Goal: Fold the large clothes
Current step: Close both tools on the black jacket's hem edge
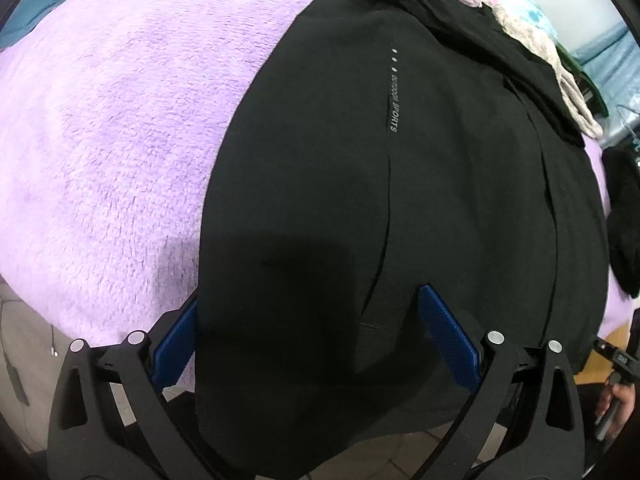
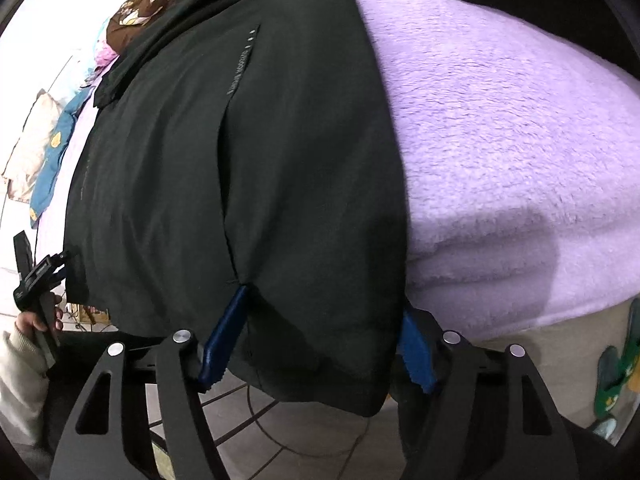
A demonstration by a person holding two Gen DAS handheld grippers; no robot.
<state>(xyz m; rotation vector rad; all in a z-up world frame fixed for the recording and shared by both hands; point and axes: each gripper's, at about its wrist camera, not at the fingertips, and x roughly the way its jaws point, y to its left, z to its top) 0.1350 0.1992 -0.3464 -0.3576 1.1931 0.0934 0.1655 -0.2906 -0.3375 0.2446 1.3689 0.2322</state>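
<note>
A large black garment (image 1: 360, 200) printed "OUTDOOR SPORTS" lies flat on a purple fleece blanket (image 1: 120, 140), its near hem hanging over the bed's edge. My left gripper (image 1: 312, 340) is open wide and straddles the hem's left part: one blue pad (image 1: 176, 344) sits at the cloth's left edge, the other (image 1: 448, 340) rests on top. My right gripper (image 2: 320, 348) straddles the garment's (image 2: 240, 160) near right corner, one pad (image 2: 224, 340) tucked at a seam slit, the other (image 2: 416, 352) at the outer edge. The cloth between them hangs loose, not pinched.
A heap of black, pink floral and cream lace clothes (image 1: 520, 32) lies at the garment's far end. A teal cloth (image 1: 40, 0) sits at the blanket's far left. Below the bed's edge are tiled floor (image 2: 260, 420) and green slippers (image 2: 616, 368).
</note>
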